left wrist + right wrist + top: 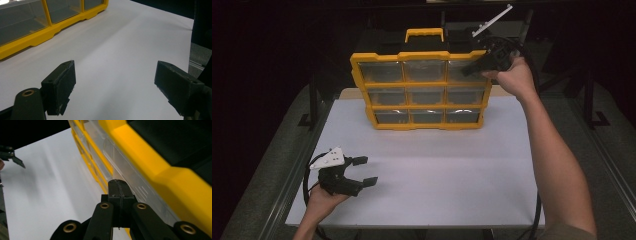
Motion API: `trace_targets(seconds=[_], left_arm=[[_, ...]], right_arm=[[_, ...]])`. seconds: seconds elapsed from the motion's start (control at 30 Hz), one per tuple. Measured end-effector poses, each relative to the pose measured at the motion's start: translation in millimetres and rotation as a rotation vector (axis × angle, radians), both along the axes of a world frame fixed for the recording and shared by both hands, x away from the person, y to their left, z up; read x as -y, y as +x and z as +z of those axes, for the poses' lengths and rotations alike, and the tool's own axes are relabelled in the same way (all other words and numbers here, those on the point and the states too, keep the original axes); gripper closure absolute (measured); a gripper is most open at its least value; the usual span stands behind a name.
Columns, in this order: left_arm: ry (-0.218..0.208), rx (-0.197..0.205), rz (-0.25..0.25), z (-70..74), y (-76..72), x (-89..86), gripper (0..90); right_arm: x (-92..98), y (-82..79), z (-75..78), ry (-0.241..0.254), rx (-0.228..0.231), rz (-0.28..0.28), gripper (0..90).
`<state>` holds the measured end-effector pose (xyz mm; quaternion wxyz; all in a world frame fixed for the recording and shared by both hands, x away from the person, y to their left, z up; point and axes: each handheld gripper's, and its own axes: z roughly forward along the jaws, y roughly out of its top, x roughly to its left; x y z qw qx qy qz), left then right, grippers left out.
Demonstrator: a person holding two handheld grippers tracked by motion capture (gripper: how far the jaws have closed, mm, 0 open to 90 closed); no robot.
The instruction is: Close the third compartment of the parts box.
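A yellow parts organizer (pixel 424 86) with clear drawers and a black top stands upright at the back of the white table (pixel 437 170). My right gripper (pixel 467 71) is shut, jaws pressed together, its tip against the front of the top right drawer (pixel 456 66). In the right gripper view the closed jaws (pixel 119 187) touch the clear drawer face just below the yellow top rail (pixel 140 152); nothing shows between them. My left gripper (pixel 366 171) rests low at the table's front left, open, with bare table between its jaws (pixel 115 85). The organizer's yellow base (pixel 37 37) lies far ahead of it.
A yellow carry handle (pixel 424 34) tops the organizer. Dark floor and metal frame rails surround the table. The person's right forearm (pixel 552 160) stretches along the table's right side. The left gripper (pixel 10 155) appears far off in the right gripper view.
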<state>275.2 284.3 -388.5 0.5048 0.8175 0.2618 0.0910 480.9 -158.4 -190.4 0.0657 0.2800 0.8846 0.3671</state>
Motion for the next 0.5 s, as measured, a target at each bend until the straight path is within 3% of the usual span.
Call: trace_targets(seconds=[0.23, 0.5], left_arm=[[0.001, -0.001, 0.000, 0.4, 0.0, -0.5, 17.3], [0.008, 0.002, -0.001, 0.4, -0.7, 0.8, 17.4]], right_arm=[[-0.7, 1.9, 0.0, 0.001, 0.001, -0.010, 89.2], [-2.1, 0.9, -1.2, -0.022, 0.034, -0.043, 89.2]])
